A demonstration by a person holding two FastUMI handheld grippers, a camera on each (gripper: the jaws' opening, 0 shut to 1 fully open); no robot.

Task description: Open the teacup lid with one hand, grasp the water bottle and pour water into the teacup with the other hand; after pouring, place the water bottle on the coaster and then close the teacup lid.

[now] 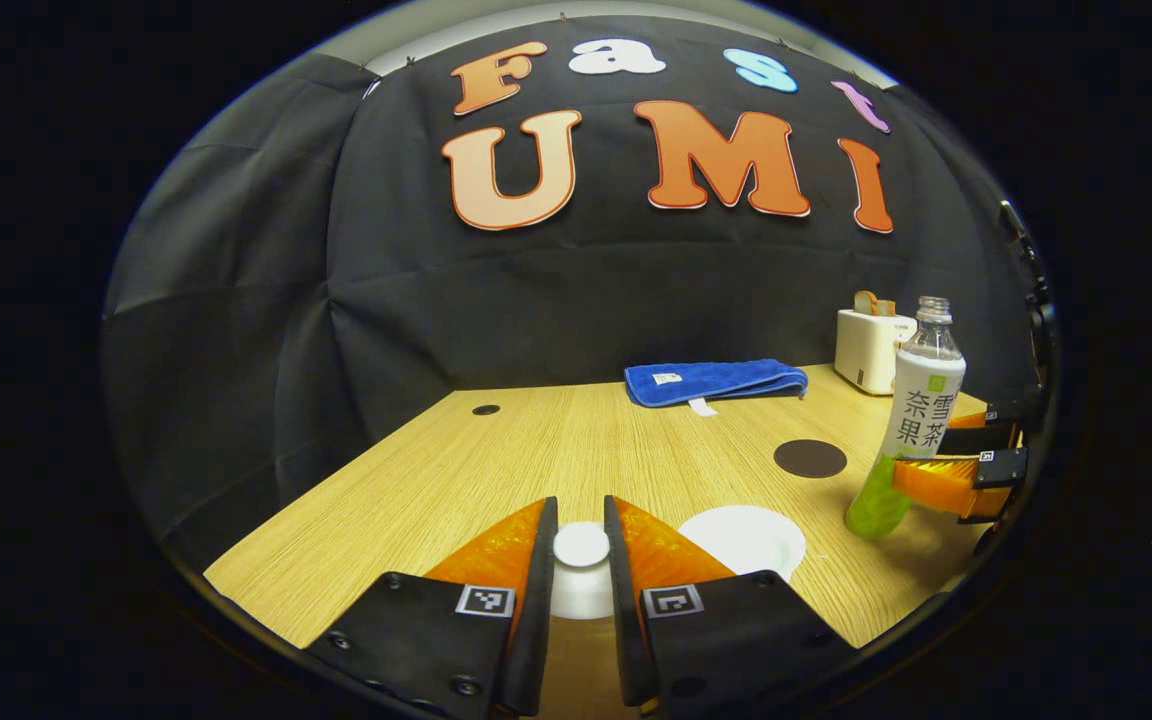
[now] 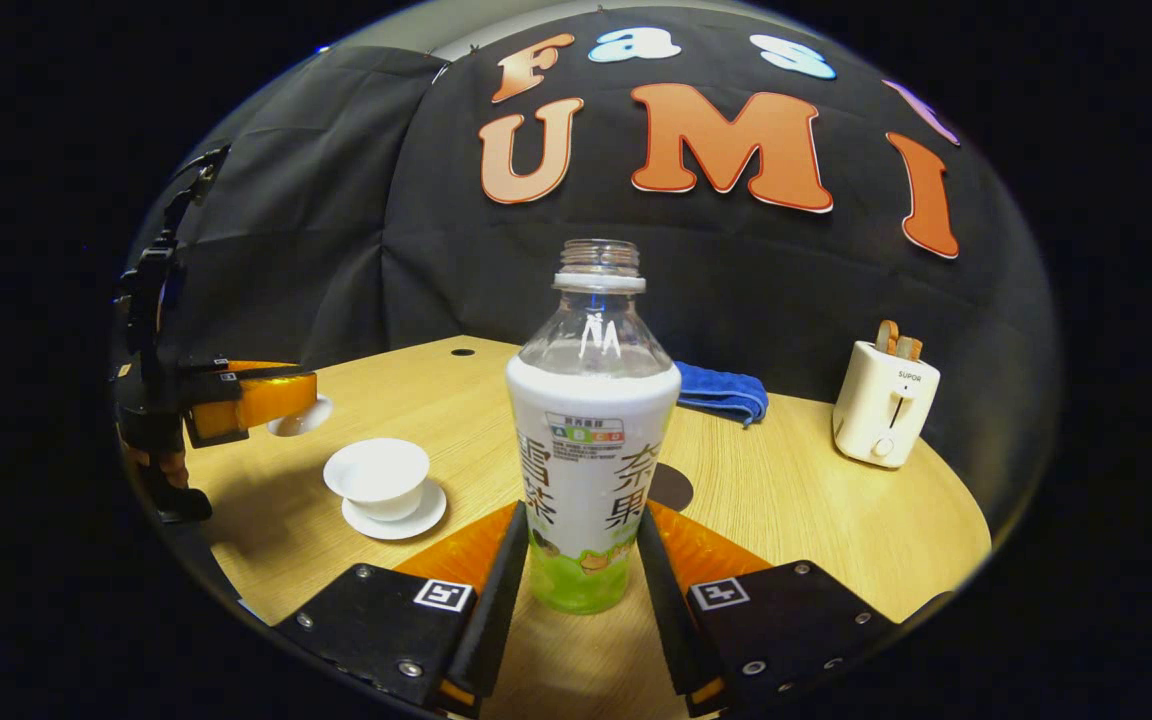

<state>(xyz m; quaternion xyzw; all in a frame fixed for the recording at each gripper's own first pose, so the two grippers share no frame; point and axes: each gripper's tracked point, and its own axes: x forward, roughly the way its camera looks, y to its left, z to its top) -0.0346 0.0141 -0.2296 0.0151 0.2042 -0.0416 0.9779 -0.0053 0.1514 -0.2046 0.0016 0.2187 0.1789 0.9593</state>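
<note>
My left gripper (image 1: 580,518) is shut on the knob of the white teacup lid (image 1: 581,588), held low over the table. Just to its right lies the open white teacup (image 1: 744,540). In the right gripper view the cup (image 2: 378,472) stands on its saucer (image 2: 398,522), with the left gripper (image 2: 281,400) holding the lid (image 2: 302,419) off to the cup's left. My right gripper (image 2: 584,515) is shut on the uncapped water bottle (image 2: 591,440), which has a white label and green base. In the left gripper view the bottle (image 1: 921,400) leans slightly. The dark round coaster (image 1: 810,458) lies bare.
A folded blue towel (image 1: 714,382) lies at the back of the wooden table (image 1: 536,450). A white toaster (image 2: 884,400) with bread in it stands at the back right. A small dark hole (image 1: 485,410) marks the far left of the tabletop.
</note>
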